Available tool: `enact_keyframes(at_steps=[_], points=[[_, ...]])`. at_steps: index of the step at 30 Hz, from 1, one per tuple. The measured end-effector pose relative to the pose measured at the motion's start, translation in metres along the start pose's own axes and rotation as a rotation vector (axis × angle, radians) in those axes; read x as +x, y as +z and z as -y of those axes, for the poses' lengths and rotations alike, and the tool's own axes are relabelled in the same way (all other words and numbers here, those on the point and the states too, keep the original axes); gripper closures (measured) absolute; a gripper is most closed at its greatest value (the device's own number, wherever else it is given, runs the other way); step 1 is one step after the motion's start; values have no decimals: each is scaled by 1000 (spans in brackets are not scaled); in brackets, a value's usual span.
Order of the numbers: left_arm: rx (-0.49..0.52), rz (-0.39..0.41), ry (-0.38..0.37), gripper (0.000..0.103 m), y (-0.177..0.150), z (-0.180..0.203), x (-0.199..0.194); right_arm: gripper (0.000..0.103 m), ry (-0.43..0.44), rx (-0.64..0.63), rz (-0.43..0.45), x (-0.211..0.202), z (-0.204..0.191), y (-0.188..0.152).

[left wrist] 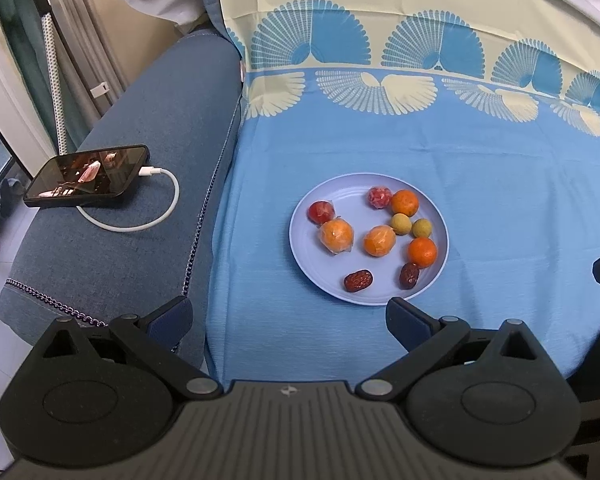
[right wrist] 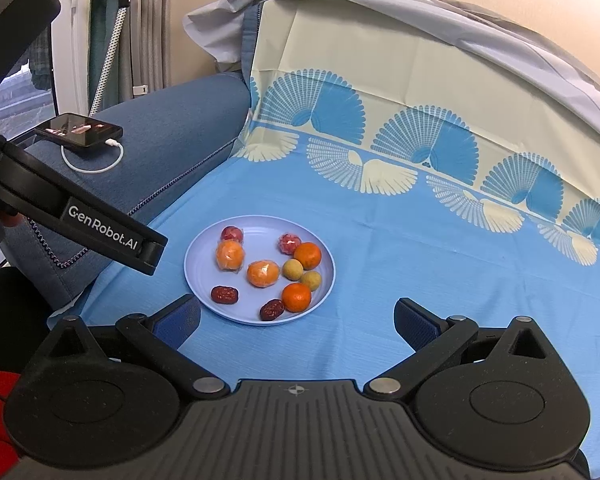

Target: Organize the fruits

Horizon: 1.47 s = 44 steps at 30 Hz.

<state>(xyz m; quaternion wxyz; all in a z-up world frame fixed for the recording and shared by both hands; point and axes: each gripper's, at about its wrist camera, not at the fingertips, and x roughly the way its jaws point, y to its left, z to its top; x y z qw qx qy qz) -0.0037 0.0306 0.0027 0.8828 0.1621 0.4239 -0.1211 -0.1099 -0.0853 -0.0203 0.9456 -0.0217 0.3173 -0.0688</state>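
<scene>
Fruit waits on the plate (left wrist: 440,216).
Your left gripper (left wrist: 288,320) and right gripper (right wrist: 298,320) are both spread apart, holding nothing, near the blue cloth (left wrist: 500,200).

A round pale blue plate (left wrist: 440,264) lies flat on the blue cloth. On it sit two bare oranges (left wrist: 422,251), two plastic-wrapped oranges (left wrist: 336,235), two wrapped red fruits (left wrist: 321,212), two small yellow-green fruits (left wrist: 401,224) touching each other, and two dark red dates (left wrist: 358,280) near the plate's front edge.
</scene>
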Motion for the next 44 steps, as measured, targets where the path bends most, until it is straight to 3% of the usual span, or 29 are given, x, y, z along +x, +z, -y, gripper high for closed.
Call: enact_keyframes(at_steps=[44], points=[[8, -38, 5, 0, -5, 1, 7, 1, 3, -1, 1, -2, -1, 0]])
